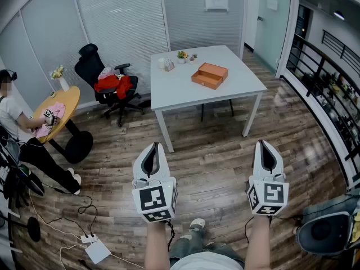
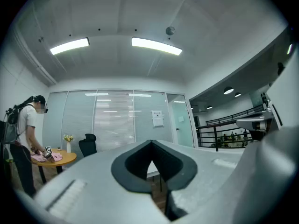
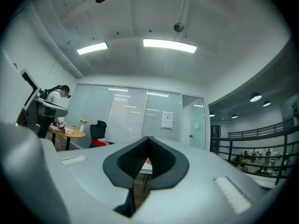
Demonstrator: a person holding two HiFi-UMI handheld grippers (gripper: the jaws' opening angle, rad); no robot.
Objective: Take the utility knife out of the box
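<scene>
An orange box (image 1: 209,75) lies flat on the white table (image 1: 236,86) across the room. No utility knife shows in any view. My left gripper (image 1: 152,146) and right gripper (image 1: 265,144) are held level side by side over the wooden floor, well short of the table and pointing toward it. In the left gripper view the left gripper (image 2: 150,143) has its jaws meeting at the tips with nothing between them. The right gripper (image 3: 148,139) is likewise shut and empty in the right gripper view.
Small cups and a potted plant (image 1: 181,55) stand at the table's far left corner. A black office chair (image 1: 107,80) with red cloth is left of it. A person leans over a round yellow table (image 1: 59,108). Cables and a power strip (image 1: 95,249) lie on the floor. A railing (image 1: 329,89) runs along the right.
</scene>
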